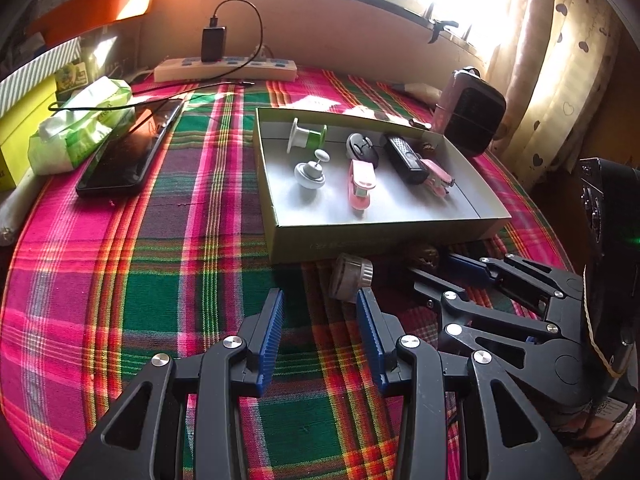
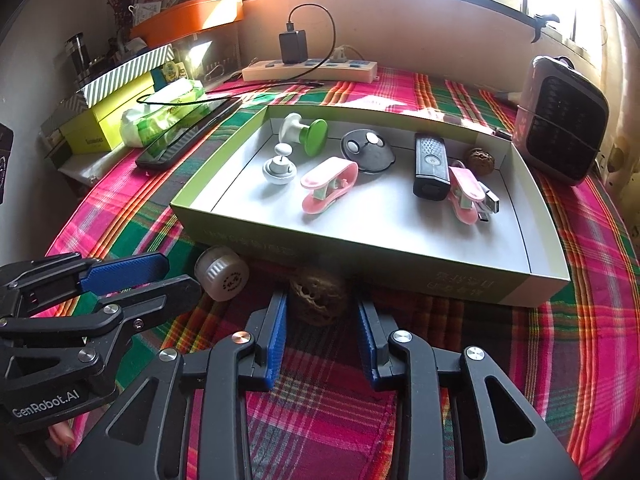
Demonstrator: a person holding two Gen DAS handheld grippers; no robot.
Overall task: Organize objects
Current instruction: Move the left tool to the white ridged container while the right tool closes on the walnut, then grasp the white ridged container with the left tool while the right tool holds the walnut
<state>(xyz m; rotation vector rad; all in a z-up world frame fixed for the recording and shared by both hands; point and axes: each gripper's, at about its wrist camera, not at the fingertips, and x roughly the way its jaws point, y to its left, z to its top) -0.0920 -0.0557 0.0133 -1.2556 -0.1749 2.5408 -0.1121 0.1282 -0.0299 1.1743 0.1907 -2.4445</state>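
Observation:
A shallow green-sided box point(image 2: 472, 280) point(image 1: 360, 240) on the plaid cloth holds several small items: a green-and-white spool point(image 2: 304, 134), a white knob point(image 2: 279, 168), pink clips point(image 2: 328, 190), a black remote point(image 2: 430, 166) and a walnut point(image 2: 479, 157). In front of the box lie a small white-capped bottle point(image 2: 222, 274) point(image 1: 351, 276) and a second walnut point(image 2: 318, 295) point(image 1: 426, 255). My right gripper point(image 2: 322, 308) is open, its fingertips on either side of this walnut. My left gripper point(image 1: 320, 300) is open and empty, its right fingertip just short of the bottle.
A black phone point(image 1: 128, 152), a tissue pack point(image 1: 80, 124) and stacked boxes point(image 2: 108, 120) lie at the left. A power strip with a charger point(image 2: 308, 68) sits at the back wall. A dark speaker-like device point(image 2: 560, 120) stands at the right, curtains point(image 1: 560, 60) behind it.

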